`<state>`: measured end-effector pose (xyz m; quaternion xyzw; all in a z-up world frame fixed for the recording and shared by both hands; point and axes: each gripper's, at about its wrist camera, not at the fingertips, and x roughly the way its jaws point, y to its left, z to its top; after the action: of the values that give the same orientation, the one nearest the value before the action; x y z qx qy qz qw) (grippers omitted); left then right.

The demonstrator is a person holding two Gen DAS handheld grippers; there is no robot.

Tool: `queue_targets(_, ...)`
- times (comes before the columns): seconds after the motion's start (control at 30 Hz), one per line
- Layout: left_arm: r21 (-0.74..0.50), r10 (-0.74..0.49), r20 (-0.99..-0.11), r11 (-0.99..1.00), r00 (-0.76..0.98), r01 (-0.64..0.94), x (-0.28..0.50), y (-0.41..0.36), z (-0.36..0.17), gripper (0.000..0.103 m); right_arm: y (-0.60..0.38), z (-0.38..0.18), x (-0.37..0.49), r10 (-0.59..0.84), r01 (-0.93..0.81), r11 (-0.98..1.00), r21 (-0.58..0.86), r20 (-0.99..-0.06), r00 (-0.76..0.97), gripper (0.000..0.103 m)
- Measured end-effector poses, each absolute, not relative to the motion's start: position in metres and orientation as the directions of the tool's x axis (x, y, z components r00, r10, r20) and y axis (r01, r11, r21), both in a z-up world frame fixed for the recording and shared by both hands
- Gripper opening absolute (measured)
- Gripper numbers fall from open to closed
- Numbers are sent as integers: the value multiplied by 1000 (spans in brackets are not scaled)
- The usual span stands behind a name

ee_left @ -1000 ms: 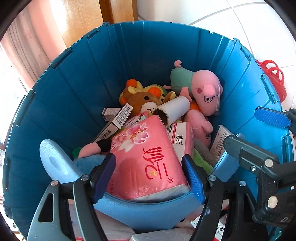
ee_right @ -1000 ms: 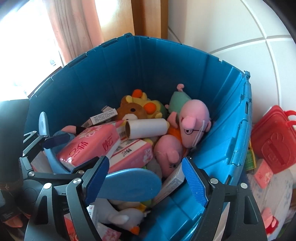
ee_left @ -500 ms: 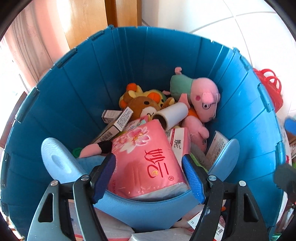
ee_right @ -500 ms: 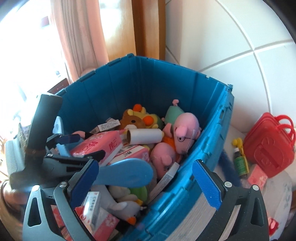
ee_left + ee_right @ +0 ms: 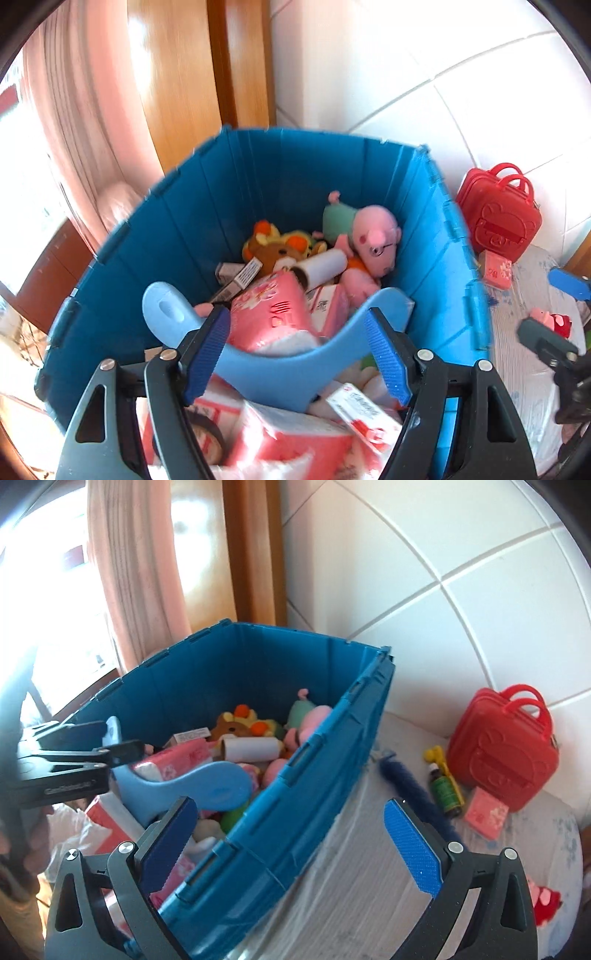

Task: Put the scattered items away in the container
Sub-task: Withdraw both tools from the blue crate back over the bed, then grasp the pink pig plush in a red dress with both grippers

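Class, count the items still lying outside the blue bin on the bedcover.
5 visible: red case by the wall, pink packet before it, green bottle, dark blue fuzzy stick beside the bin, pink-red toy nearest. Others may be hidden.

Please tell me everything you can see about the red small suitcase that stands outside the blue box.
The red suitcase looks like glossy hard plastic, with two arched handles on top and a raised cartoon pattern pressed into its front. It appears closed and stands upright on the pale patterned cloth, close to the white tiled wall, apart from the blue bin. A pink packet lies at its base, seemingly touching it. Neither tool touches it.
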<state>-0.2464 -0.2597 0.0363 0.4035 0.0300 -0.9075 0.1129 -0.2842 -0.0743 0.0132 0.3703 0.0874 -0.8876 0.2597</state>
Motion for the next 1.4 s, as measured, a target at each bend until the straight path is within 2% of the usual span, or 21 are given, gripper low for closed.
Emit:
queue_targets(0.3, 68, -171, -665, -983, -727, 170, -221, -158, 71, 80, 13, 24, -267, -413, 506, -861, 48, -648, -641, 103)
queue_targets(0.53, 59, -143, -652, -989, -744, 137, -216, -44, 70, 81, 128, 21, -260, -398, 480, -876, 50, -636, -661, 103)
queue_targets(0.73, 19, -79, -684, -996, -726, 91, -225, 66, 40, 81, 258, 1, -259, -353, 431, -901, 49, -660, -663, 103)
queue_targets(1.0, -3, 18, -743, -1000, -669, -24, -262, 187, -15, 81, 416, -45, -279, -222, 248, -966, 74, -730, -646, 103)
queue_targets(1.13, -15, 63, -764, -997, -642, -80, -280, 231, -45, 81, 471, -71, -282, -163, 131, -986, 103, -756, -634, 103)
queue_targets(1.4, -23, 124, -809, -983, -575, -180, -318, 304, -120, 81, 540, -128, -288, -130, -38, -982, 186, -807, -575, 103)
